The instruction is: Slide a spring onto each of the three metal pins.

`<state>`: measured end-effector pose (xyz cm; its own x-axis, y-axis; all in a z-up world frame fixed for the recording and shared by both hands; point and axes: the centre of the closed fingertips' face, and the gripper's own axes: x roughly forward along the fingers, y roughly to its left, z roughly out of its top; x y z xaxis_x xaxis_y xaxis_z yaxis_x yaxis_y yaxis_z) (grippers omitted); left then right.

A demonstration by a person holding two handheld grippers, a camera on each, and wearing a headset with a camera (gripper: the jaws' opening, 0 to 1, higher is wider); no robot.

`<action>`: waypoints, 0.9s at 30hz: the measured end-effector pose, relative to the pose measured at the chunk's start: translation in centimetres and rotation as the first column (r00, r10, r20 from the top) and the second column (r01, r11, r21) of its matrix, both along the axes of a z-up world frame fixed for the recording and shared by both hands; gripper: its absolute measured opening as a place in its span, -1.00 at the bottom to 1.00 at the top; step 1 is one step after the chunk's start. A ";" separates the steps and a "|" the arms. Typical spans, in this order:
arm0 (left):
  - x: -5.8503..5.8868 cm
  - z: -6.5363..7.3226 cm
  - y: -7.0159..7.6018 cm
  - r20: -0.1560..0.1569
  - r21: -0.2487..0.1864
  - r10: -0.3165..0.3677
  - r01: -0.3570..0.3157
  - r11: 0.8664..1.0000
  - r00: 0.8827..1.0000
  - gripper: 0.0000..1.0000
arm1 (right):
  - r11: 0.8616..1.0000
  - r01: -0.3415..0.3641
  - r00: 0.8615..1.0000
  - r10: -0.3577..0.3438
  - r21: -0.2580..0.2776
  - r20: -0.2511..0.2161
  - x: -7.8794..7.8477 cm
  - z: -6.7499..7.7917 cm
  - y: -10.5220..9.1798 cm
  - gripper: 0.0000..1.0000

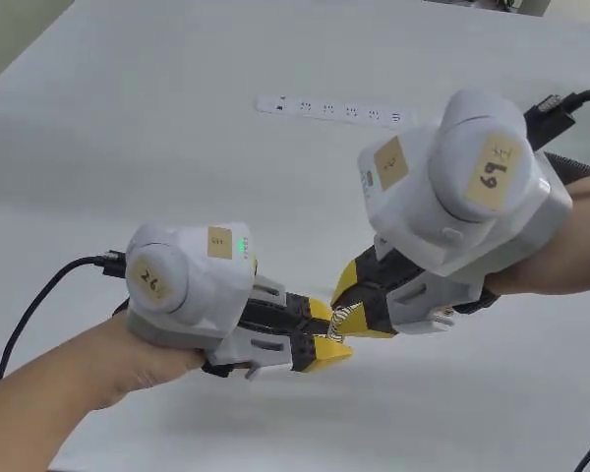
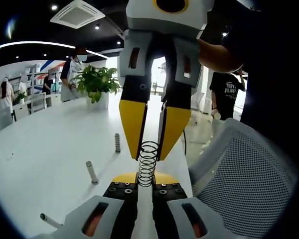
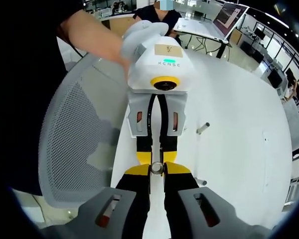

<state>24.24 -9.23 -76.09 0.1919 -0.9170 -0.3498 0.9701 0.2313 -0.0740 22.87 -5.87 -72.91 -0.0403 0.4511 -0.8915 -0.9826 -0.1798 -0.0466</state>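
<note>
The white worktop (image 1: pixel 275 59) stretches wide under my hands, a white power strip (image 1: pixel 334 110) lying flat near its far side. In the left gripper view a grey mesh chair (image 2: pixel 249 179) stands just past the worktop's edge, and a potted plant (image 2: pixel 97 82) sits further back.

I hold both grippers above the worktop, pointing at each other, tips almost touching. My right gripper (image 1: pixel 346 310) comes in from the upper right of the head view. Its yellow-tipped jaws are pinching one end of the spring, one jaw on each side of the coil. My left gripper (image 1: pixel 329 352) reaches up from the lower left. Its jaws are drawn close together with only a narrow gap, and the spring's other end sits right at their tips; I cannot tell whether they clamp it or only meet it.

Three metal pins rest on the worktop, well apart from the grippers. In the left gripper view the far pin (image 2: pixel 117 143) stands upright and looks ribbed, too small to say why. The middle pin (image 2: pixel 91 172) is smooth and stands with a slight tilt. The near pin (image 2: pixel 49 219) leans over at the lower left.

The spring (image 2: pixel 148 164) is in the air, stretched between the two sets of jaw tips, its coils open and clear of the worktop
</note>
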 end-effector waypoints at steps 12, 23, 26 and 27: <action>0.0 -0.1 0.1 -0.025 -0.016 0.026 -0.026 1.000 0.999 -0.94 | 1.000 0.000 1.000 0.000 0.003 0.008 0.1 0.0 -0.3 -0.88; 0.2 -0.1 0.5 -0.025 -0.011 0.046 -0.046 0.999 0.999 -0.66 | 1.000 -0.008 1.000 0.008 0.012 0.017 0.3 0.1 -0.2 -0.88; 0.4 0.0 0.8 -0.027 -0.010 0.058 -0.058 0.998 0.998 -0.62 | 1.000 -0.006 1.000 0.006 0.016 0.017 0.4 0.2 -0.2 -0.88; 0.5 0.0 1.0 -0.032 -0.012 0.065 -0.066 0.998 0.997 -0.61 | 1.000 -0.005 1.000 0.005 0.014 0.016 0.4 0.2 -0.3 -0.88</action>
<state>24.69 -8.24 -76.10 0.2406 -0.9073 -0.3449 0.9500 0.2930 -0.1078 23.26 -6.14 -72.67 -0.0281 0.4638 -0.8855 -0.9808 -0.1839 -0.0651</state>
